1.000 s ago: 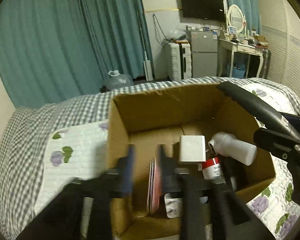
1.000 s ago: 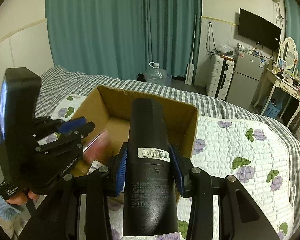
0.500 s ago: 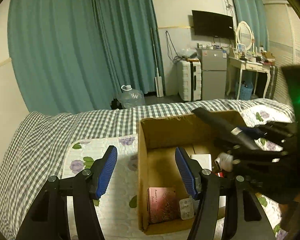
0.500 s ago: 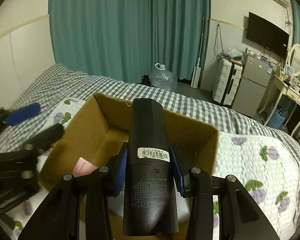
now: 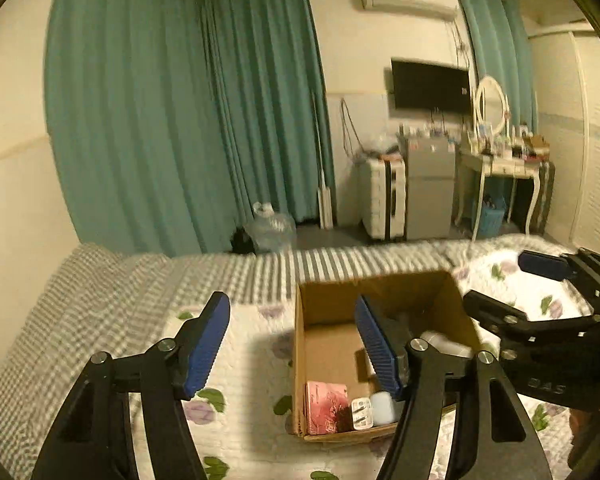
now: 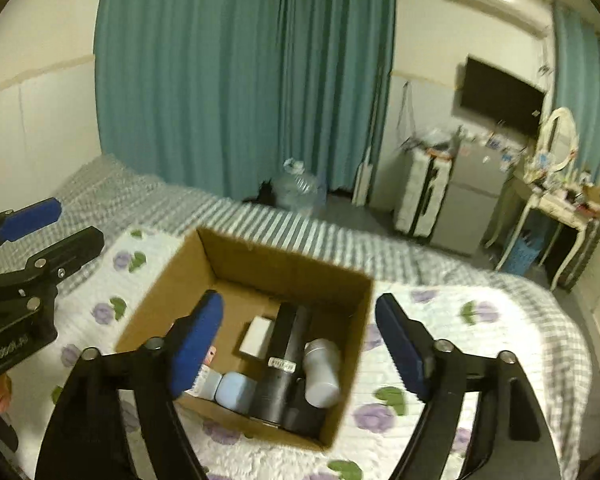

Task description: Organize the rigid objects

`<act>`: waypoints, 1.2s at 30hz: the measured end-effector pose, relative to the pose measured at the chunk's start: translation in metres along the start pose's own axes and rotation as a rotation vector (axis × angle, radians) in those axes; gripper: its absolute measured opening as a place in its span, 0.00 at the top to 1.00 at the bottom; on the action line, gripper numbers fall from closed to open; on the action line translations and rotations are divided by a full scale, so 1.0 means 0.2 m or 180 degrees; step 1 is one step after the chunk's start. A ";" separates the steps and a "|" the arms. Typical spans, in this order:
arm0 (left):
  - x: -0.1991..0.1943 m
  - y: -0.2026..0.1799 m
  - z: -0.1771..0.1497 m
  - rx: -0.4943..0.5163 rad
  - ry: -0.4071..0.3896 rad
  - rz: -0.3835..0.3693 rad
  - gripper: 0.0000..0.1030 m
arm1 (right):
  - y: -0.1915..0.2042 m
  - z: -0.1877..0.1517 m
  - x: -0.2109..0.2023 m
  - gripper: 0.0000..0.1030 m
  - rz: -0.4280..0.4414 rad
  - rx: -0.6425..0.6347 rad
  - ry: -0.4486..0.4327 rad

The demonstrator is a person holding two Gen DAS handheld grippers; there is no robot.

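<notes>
An open cardboard box (image 6: 168,284) sits on the quilted bed; it also shows in the left wrist view (image 5: 299,364). Inside lie a long black bottle (image 6: 280,360), a white bottle (image 6: 321,368), a white box (image 6: 255,335), a pale blue case (image 6: 234,392) and a pink booklet (image 5: 326,406). My right gripper (image 6: 300,344) is open and empty, raised above the box. My left gripper (image 5: 292,348) is open and empty, above the box's left wall. Each gripper shows at the edge of the other's view.
The bed has a white flowered quilt (image 6: 460,344) and a grey checked cover (image 5: 100,300). Beyond it are teal curtains (image 5: 180,120), a water jug (image 6: 298,188), a white suitcase (image 5: 382,198), a small fridge (image 6: 472,204) and a dressing table (image 6: 556,208).
My right gripper has opened and let go of the black bottle, which now lies in the box. Both grippers have lifted up and back from the box.
</notes>
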State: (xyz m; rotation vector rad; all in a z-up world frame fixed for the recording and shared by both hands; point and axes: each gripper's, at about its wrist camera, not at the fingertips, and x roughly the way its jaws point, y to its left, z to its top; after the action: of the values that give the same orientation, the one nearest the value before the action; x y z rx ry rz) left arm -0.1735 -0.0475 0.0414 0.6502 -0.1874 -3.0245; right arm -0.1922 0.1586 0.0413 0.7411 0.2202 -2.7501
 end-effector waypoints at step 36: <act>-0.18 0.01 -0.42 -0.0058 -0.0236 -0.0213 0.25 | 0.03 -0.48 -0.25 0.00 -0.0457 0.0637 -0.0573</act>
State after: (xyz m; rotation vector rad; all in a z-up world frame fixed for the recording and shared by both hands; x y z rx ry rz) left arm -0.1061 -0.0562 -0.0199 0.5545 -0.1434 -3.1131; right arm -0.1031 0.1855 -0.0160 0.5380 -0.0423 -2.9863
